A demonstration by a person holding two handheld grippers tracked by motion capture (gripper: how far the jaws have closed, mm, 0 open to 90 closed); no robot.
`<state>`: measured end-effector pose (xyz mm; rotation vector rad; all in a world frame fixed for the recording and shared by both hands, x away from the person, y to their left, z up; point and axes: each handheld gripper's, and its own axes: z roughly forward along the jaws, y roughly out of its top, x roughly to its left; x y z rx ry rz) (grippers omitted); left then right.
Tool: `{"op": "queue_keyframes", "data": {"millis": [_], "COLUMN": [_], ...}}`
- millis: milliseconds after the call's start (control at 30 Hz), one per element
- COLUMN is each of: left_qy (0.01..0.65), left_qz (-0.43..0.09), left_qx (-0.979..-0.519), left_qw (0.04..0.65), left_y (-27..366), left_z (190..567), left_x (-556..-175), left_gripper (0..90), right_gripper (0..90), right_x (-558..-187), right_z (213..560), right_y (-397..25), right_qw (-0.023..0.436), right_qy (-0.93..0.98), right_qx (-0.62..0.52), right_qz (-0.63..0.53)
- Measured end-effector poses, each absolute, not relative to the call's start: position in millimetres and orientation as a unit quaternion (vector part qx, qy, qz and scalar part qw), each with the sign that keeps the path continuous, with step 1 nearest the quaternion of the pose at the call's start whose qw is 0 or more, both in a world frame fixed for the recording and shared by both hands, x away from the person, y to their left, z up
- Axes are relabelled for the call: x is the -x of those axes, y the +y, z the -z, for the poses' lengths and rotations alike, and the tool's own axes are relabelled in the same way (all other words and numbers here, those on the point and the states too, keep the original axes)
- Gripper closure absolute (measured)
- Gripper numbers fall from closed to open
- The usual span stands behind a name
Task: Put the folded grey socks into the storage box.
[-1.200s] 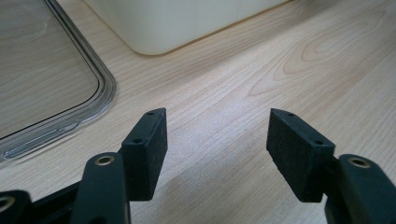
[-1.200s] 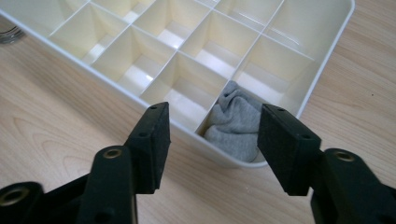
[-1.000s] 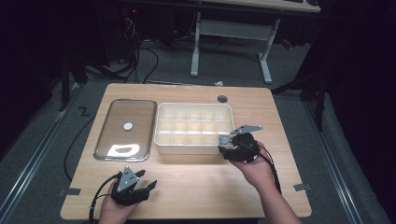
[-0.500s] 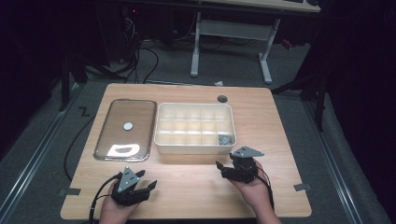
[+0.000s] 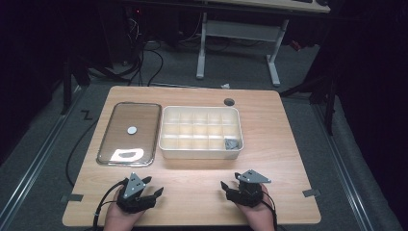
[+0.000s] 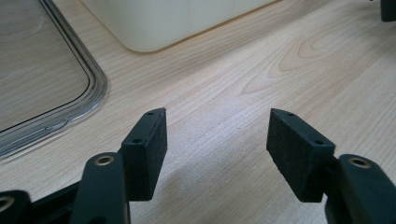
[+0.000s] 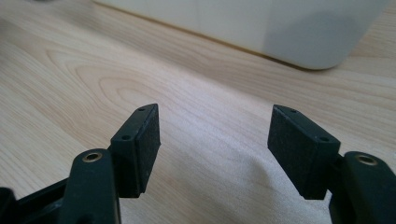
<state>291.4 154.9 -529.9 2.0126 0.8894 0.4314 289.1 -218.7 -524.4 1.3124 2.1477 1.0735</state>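
Observation:
A white divided box [image 5: 201,147] stands mid-table; a small grey object [image 5: 232,143] lies in its front right compartment. Left of it lies a clear flat lid [image 5: 129,133] with a white round spot. My left gripper [image 5: 153,191] rests near the table's front edge at the left, open and empty; its own view shows the jaws wide apart [image 6: 217,140] over bare wood, with the lid's rim [image 6: 95,91] and the box's corner [image 6: 154,32] ahead. My right gripper [image 5: 230,185] rests at the front right, open [image 7: 215,140], with the box's wall [image 7: 299,32] ahead.
The wooden table [image 5: 288,139] has a round cable hole [image 5: 229,102] at the back. Cables and a white desk frame [image 5: 240,33] stand on the floor beyond it. Tape marks [image 5: 309,193] sit near the front corners.
My right gripper has pulled back from the box's front right corner to the table's front edge. The grey object now lies in the box. The left gripper has stayed still.

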Motion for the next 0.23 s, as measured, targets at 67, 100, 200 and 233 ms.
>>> {"op": "queue_keyframes", "data": {"millis": [67, 100, 200, 233], "left_qy": [0.357, 0.358, 0.357, 0.358], "left_qz": [-0.172, -0.172, -0.172, -0.173], "left_qx": [-0.808, -0.808, -0.808, -0.807], "left_qw": [0.435, 0.435, 0.436, 0.436], "left_y": [154.7, 154.9, 155.8, 155.8], "left_z": [530.1, 530.0, 529.5, 529.1], "left_x": [-291.0, -291.0, -291.1, -291.2], "left_gripper": [38.8, 38.9, 38.9, 38.9], "right_gripper": [35.3, 35.5, 35.7, 35.6], "right_x": [-289.0, -288.9, -288.5, -288.3], "right_z": [526.5, 527.0, 527.6, 527.6], "right_y": [-218.5, -218.4, -217.1, -216.9], "right_qw": [0.198, 0.191, 0.192, 0.190], "right_qy": [0.768, 0.768, 0.769, 0.768], "right_qx": [-0.474, -0.476, -0.475, -0.477], "right_qz": [-0.383, -0.384, -0.382, -0.383]}}
